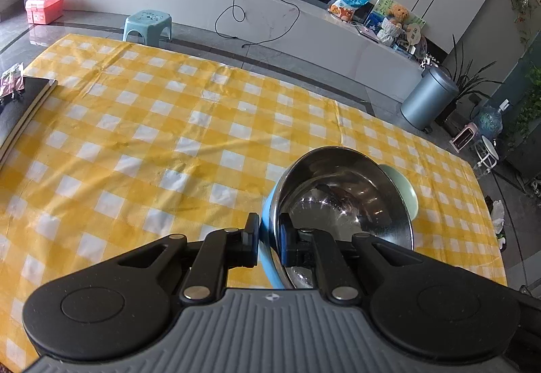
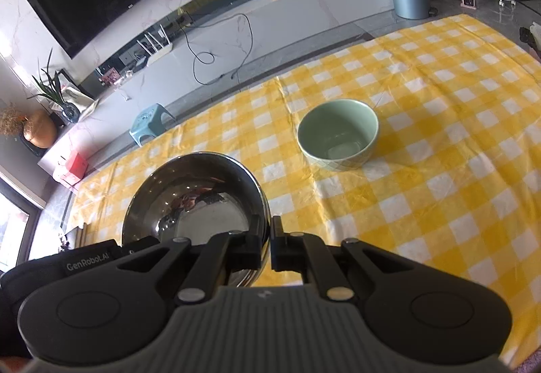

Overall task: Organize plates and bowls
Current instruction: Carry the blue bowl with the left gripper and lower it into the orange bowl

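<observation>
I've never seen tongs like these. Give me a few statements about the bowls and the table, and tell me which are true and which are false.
1. Both tongs grip the steel bowl by its rim. True: left tongs, right tongs.
2. The green bowl holds soup. False: it is empty.
3. The tablecloth is yellow and white checked. True.
4. The green bowl sits inside the steel bowl. False: it stands apart on the cloth.
5. The steel bowl's outside is red. False: it is blue.
</observation>
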Available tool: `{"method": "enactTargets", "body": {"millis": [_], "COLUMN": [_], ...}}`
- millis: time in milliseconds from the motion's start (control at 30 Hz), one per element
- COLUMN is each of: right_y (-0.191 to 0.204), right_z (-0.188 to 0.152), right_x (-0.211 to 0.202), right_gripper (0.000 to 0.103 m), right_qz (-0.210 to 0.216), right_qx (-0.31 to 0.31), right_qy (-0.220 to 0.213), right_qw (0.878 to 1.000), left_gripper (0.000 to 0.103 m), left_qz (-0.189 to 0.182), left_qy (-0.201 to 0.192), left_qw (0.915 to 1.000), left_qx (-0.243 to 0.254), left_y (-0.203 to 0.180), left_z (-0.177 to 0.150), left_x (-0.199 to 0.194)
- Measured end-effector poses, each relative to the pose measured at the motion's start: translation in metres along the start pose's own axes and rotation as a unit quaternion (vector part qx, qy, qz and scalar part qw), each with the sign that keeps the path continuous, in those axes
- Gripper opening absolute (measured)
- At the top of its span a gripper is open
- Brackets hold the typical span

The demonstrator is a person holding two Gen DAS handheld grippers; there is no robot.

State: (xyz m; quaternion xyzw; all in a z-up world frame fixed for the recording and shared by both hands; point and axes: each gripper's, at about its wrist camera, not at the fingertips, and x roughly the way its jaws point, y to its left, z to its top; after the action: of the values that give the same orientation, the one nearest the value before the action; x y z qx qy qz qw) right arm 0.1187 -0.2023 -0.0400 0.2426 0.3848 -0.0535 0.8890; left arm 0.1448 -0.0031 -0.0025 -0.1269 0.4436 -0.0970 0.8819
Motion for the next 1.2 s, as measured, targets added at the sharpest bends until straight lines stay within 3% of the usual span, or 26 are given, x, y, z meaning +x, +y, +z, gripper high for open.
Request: {"method": "enactTargets", "body": {"millis": [600, 1200], "right_y": [-0.039, -0.069], "right_z": [-0.048, -0.068], "right_x": [-0.098, -0.099], "right_gripper": [0.002, 0.002], "right_qz": [0.006, -0.03], "right_qx": [0.013, 0.019], "right_qy": [-0.045, -0.033], "right_qw": [0.999, 0.999], "left_gripper": [0.013, 0.013], "left_qz": [-0.038, -0.045], "left_qy": [-0.008, 0.041], "left_qw": [0.9992, 0.9981], "left_qx": [-0.008, -0.008], "left_y": [-0.017, -0.026], "left_z": [-0.069, -0.101], "left_x": [-0.058, -0.04]}}
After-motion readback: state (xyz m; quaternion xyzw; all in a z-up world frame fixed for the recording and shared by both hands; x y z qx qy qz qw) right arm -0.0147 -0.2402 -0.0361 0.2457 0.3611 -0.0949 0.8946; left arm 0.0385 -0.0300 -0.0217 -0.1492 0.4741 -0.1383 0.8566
